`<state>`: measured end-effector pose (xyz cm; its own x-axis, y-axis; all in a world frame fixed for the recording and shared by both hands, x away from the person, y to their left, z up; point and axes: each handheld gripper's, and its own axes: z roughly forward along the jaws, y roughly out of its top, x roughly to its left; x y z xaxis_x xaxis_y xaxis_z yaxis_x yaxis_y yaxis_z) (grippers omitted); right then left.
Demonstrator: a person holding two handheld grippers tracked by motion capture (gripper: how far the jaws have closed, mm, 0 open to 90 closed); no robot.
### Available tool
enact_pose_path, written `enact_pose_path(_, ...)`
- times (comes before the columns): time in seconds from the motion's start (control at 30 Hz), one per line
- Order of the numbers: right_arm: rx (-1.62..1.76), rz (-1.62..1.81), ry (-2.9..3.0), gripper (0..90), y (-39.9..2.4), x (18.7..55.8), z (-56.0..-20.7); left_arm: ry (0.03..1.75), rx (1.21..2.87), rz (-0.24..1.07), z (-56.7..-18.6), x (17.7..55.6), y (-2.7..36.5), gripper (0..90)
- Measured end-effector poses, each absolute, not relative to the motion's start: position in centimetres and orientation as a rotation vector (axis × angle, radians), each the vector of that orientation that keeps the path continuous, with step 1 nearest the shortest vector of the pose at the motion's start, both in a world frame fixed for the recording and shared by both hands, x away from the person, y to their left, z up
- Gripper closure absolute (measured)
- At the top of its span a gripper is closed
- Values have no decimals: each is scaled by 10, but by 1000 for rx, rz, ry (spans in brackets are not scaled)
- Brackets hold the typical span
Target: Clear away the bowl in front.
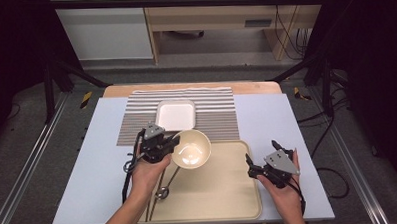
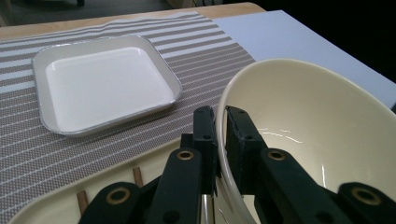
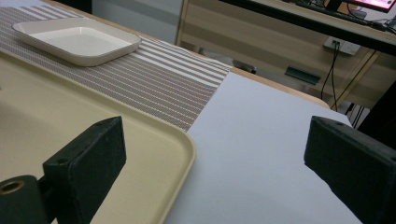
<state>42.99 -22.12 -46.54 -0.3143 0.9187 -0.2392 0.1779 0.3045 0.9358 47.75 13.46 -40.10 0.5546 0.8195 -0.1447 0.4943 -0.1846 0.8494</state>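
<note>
Bowl (image 1: 191,149) was the thing in work: a cream one, held over the far left part of the tray (image 1: 229,191), near the edge of the striped mat (image 1: 216,114). Left gripper (image 1: 173,141) had its jaws closed on the left rim of the bowl. In the left gripper view the rim stood between the two black jaws, one jaw outside the wall and one inside, and the bowl (image 2: 317,126) looked tilted toward the camera.

White dish (image 1: 175,115) lay on the mat, just beyond the bowl and apart from it. Chopsticks (image 1: 157,201) and a spoon (image 1: 164,190) lay on the left side of the tray, near the left hand (image 1: 147,176).

Right gripper (image 1: 260,157) was well apart from the bowl, at the right edge of the tray. Its jaws stood wide open with nothing between them; in the right gripper view the tray corner (image 3: 154,154) and the pale blue table cover (image 3: 261,154) showed between them.
</note>
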Motion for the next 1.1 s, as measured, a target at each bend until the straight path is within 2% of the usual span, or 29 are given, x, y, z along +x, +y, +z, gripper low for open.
enact_pose_path(0.37,1005,1075,1709,58,-221,430,-466,1025,1871,395,-405,453,126,823)
enact_pose_path(1.1,990,1072,1726,58,-218,430,-467,1052,1922,311,-441,436,135,823)
